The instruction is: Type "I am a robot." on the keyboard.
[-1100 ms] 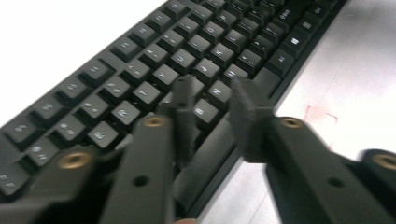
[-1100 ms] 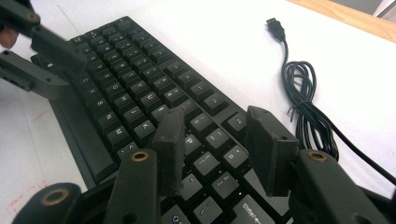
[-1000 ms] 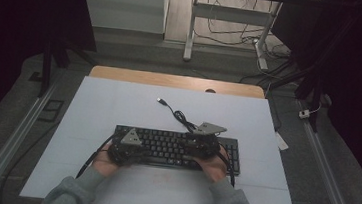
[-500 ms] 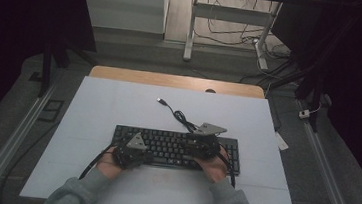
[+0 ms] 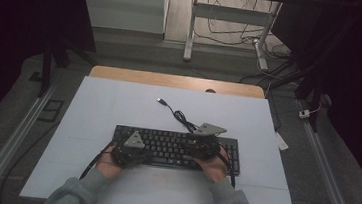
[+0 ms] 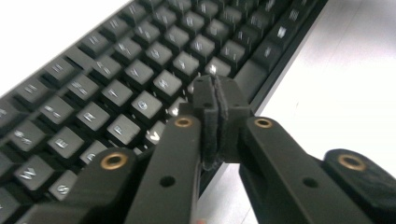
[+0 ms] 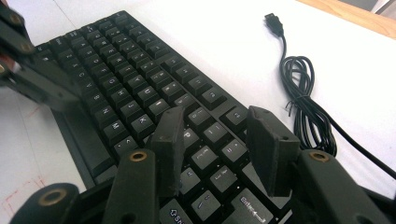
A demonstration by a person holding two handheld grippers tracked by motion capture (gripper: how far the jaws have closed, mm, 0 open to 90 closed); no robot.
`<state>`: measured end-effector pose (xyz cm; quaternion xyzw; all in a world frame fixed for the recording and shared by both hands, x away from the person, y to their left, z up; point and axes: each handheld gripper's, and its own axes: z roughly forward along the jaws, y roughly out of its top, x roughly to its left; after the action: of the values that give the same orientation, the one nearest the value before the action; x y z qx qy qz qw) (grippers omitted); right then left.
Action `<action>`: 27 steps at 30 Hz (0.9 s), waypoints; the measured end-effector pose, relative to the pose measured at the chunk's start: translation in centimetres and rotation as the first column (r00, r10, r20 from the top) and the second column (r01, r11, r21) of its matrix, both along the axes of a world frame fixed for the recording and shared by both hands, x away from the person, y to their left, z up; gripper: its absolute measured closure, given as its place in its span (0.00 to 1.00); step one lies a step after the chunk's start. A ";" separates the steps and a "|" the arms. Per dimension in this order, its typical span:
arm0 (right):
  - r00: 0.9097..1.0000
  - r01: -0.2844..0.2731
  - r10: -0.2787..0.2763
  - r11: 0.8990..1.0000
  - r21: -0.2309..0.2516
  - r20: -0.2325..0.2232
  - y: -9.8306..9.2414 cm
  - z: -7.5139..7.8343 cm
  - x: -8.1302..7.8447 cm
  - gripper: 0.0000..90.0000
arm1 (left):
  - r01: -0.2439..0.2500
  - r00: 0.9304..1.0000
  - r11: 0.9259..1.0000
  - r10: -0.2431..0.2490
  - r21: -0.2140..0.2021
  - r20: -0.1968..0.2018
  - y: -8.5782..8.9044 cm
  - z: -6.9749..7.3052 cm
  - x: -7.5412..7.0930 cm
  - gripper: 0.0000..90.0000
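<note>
A black keyboard lies across the white mat, near the person's side. My left gripper hovers over its left front edge. In the left gripper view its jaws are pressed together above the bottom key row with nothing between them; they have just eased apart by a hair. My right gripper is over the keyboard's right half. In the right gripper view it stands open, both jaws spread just above the keys and gripping nothing. The left gripper shows at that view's upper left.
The keyboard's black cable lies coiled behind the keyboard and ends in a loose USB plug; both also show in the right gripper view, cable and plug. The white mat covers a wooden table.
</note>
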<state>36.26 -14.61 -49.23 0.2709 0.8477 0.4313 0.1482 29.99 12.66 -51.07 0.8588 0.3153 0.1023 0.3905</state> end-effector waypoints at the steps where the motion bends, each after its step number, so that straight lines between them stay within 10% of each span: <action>1: 1.000 0.000 0.000 1.000 0.000 0.002 0.0 0.0 0.0 0.63 | -0.008 1.000 1.000 0.008 -0.010 0.006 0.2 0.2 0.0 0.92; 11: 1.000 0.003 -0.003 1.000 0.005 0.006 -0.4 0.1 -0.1 0.63 | -0.107 0.994 0.993 0.109 -0.056 0.027 2.2 1.2 0.1 0.56; 27: 1.000 0.022 -0.022 1.000 0.013 0.018 -3.1 0.3 -1.5 0.62 | -0.214 0.977 0.974 0.214 -0.069 -0.009 5.1 1.6 0.9 0.39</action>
<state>34.80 -17.73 -48.90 0.2771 0.8406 0.4375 0.1587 30.91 17.80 -49.45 0.8058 0.4098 0.1323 0.4065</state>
